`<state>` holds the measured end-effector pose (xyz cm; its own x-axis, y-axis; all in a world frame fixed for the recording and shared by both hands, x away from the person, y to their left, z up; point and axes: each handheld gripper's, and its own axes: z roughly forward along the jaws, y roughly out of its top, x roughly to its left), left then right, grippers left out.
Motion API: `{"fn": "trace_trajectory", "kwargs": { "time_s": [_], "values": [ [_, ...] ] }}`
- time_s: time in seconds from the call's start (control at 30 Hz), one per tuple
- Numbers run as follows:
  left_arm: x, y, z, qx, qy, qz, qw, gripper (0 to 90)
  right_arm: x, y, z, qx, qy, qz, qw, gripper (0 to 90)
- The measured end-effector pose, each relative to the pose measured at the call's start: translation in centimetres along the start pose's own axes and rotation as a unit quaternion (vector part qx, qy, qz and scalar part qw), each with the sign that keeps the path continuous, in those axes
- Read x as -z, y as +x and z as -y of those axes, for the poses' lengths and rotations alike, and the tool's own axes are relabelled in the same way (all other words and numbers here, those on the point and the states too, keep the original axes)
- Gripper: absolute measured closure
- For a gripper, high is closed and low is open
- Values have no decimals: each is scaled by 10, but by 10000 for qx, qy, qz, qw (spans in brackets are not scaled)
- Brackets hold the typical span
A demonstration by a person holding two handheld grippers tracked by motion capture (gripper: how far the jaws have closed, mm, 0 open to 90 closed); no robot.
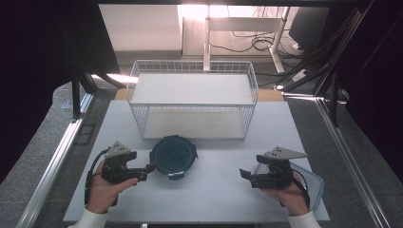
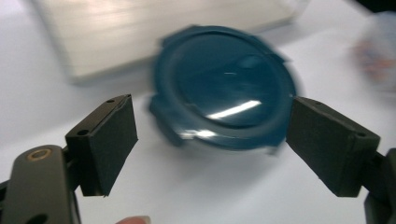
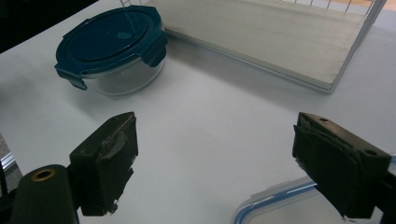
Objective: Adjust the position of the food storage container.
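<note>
A round glass tub (image 1: 173, 156) with a dark blue clip lid is seen on the white tabletop (image 1: 214, 185), just in front of the wire rack (image 1: 192, 97). The left tongs (image 1: 151, 167) are held spread beside the tub's left rim, with nothing pinched; in the left gripper view the tub (image 2: 224, 100) is framed between the two pads but apart from them. The step in hand is judged to be a grasp of the tub. For a sound hold, the tongs should be carried further forward until the pads sit on opposite sides of the glass wall below the lid clips, level with the tabletop, and only then pressed together; smooth glass is likely to slip if only the rim is caught.

The left hand (image 1: 107, 187) is laid low, pointing toward the tub. The right tongs (image 1: 244, 175) are spread and idle, well to the right of the tub, over a clear box with a blue rim (image 1: 317, 183); the right hand (image 1: 290, 194) is held level.
</note>
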<state>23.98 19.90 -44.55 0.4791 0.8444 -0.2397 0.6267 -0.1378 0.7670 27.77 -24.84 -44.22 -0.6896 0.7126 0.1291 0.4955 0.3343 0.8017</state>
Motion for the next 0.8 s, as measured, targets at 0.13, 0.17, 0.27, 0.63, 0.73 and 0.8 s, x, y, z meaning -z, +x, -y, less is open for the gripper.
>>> {"fn": "trace_trajectory", "kwargs": {
  "time_s": [0.13, 0.17, 0.27, 0.63, 0.73, 0.8],
  "values": [
    [-3, -5, -1, -116, 55, -42, 9999, 155, -2, -1, 0, 7, 35, 23, 10000, 148],
    [-4, -5, 0, -129, 61, -55, 9999, 155, -3, -1, 0, -14, 46, 26, 10000, 148],
    [-6, -5, 1, -100, -17, -86, 9999, 162, -5, -2, 0, -76, 52, 18, 10000, 152],
    [3, -8, 2, -67, -179, -377, 9991, 185, 0, 5, -11, 67, -32, -7, 10000, 195],
    [3, -13, 4, -95, -155, -308, 9994, 187, 10, 6, -13, 19, -121, 10, 9999, 218],
    [1, -16, 5, -153, -124, -234, 9995, 178, 12, 4, -14, -14, -85, 39, 10000, 231]
  ]
}}
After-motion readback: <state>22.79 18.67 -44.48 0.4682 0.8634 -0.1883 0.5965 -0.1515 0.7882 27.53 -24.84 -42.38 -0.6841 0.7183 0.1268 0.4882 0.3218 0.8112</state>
